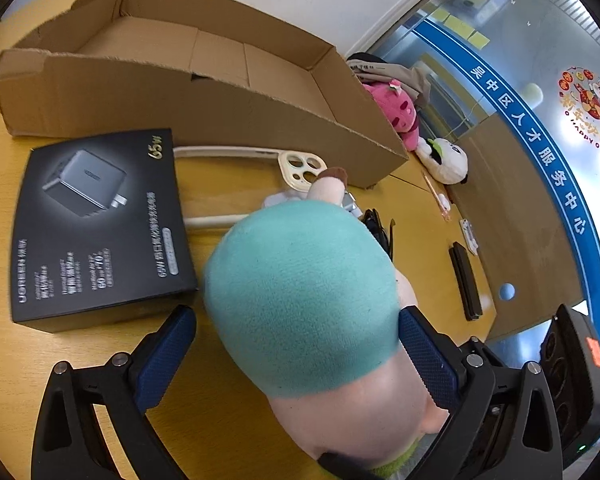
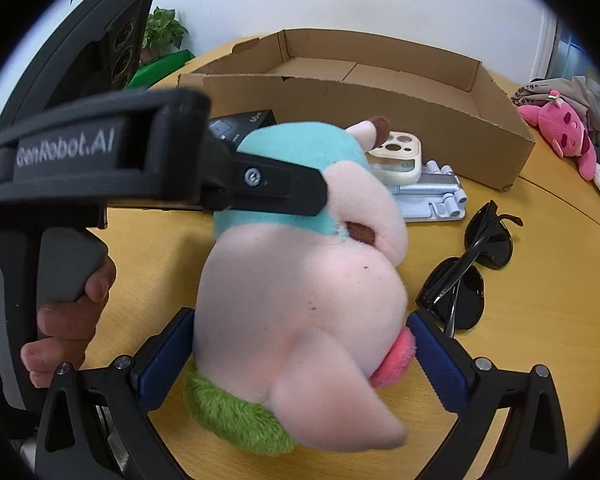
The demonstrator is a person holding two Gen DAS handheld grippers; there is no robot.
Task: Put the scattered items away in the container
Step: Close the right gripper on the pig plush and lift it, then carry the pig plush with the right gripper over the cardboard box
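A plush pig (image 1: 300, 296) with a teal back, pink face and green base lies between both grippers on the yellow table. My left gripper (image 1: 296, 312) is open around its teal back: the right pad touches, and a strip of table shows at the left pad. From the right wrist view, one left finger (image 2: 280, 192) crosses the plush pig (image 2: 300, 280). My right gripper (image 2: 298, 320) has both blue pads against the pig's body and snout. The open cardboard box (image 1: 204, 120) stands just behind, also visible as the box (image 2: 380, 120).
A black charger box (image 1: 100, 220), cream phone case (image 2: 400, 156), pale folding stand (image 2: 432, 196) and black sunglasses (image 2: 460, 280) lie near the pig. A pink plush (image 2: 560, 128) and white plush (image 1: 444, 160) sit right of the box. A hand (image 2: 72, 312) holds the left gripper's handle.
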